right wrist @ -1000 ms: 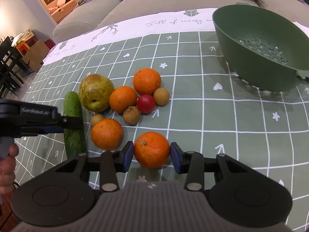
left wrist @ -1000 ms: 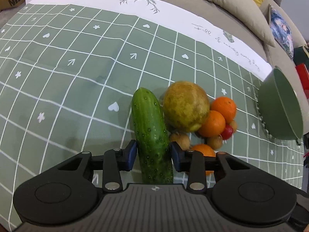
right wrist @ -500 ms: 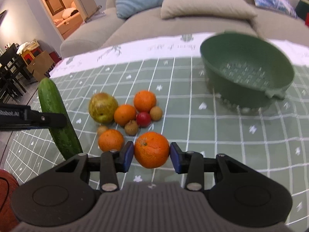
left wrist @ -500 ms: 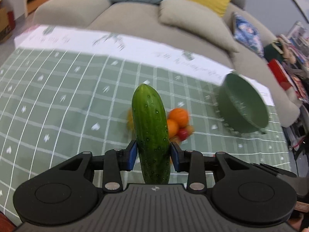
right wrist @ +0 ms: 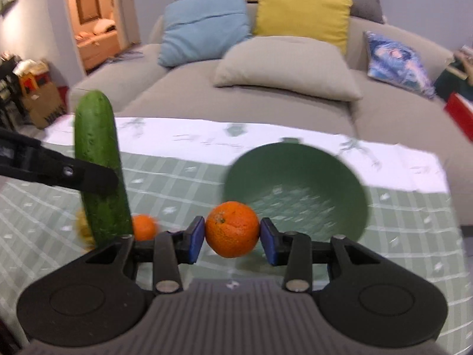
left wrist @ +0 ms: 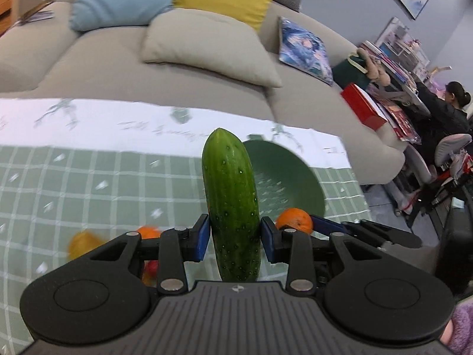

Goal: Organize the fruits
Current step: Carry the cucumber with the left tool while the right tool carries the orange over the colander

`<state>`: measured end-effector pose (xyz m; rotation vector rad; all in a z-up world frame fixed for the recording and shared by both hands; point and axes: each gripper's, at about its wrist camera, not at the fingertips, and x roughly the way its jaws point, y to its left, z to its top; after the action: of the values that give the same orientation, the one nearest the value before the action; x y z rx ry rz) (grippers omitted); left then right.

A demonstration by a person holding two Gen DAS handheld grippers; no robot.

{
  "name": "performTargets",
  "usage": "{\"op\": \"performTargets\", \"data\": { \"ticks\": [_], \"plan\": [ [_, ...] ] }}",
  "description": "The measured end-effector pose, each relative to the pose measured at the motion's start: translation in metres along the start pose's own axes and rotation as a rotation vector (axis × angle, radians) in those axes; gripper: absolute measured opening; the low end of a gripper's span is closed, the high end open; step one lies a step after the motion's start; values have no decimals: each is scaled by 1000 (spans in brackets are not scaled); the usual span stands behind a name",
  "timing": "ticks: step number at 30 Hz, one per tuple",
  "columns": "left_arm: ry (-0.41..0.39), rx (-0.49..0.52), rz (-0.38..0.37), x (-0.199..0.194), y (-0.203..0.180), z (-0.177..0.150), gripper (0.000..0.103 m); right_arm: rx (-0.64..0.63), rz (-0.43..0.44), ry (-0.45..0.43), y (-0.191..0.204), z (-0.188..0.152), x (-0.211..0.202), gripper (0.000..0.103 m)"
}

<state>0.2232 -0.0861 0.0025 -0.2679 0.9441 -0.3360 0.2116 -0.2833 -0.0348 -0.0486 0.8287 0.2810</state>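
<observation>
My left gripper (left wrist: 235, 241) is shut on a green cucumber (left wrist: 232, 204) and holds it upright above the table. It also shows in the right wrist view (right wrist: 100, 165), at the left. My right gripper (right wrist: 232, 238) is shut on an orange (right wrist: 232, 229), held in the air in front of the green colander (right wrist: 310, 183). That orange shows in the left wrist view (left wrist: 294, 221) just right of the cucumber, with the colander (left wrist: 286, 177) behind. The remaining fruits (left wrist: 147, 232) lie blurred on the tablecloth below.
The green checked tablecloth (left wrist: 88, 183) covers the table, with a white border at the far edge. A beige sofa (right wrist: 280, 94) with several cushions stands right behind the table. A person (left wrist: 443, 109) sits at the far right.
Both grippers have risen from the table with their loads and moved toward the colander. The fruit pile has dropped low in both views and the colander is nearer the centre.
</observation>
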Motion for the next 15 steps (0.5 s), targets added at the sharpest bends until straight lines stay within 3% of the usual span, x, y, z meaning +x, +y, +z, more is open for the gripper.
{"op": "performTargets", "data": {
  "ticks": [8, 15],
  "plan": [
    [42, 55, -35, 63, -46, 43, 41, -17, -41, 99, -52, 16, 54, 38],
    [134, 65, 0, 114, -51, 44, 40, -73, -37, 180, -64, 5, 85, 38]
  ]
}}
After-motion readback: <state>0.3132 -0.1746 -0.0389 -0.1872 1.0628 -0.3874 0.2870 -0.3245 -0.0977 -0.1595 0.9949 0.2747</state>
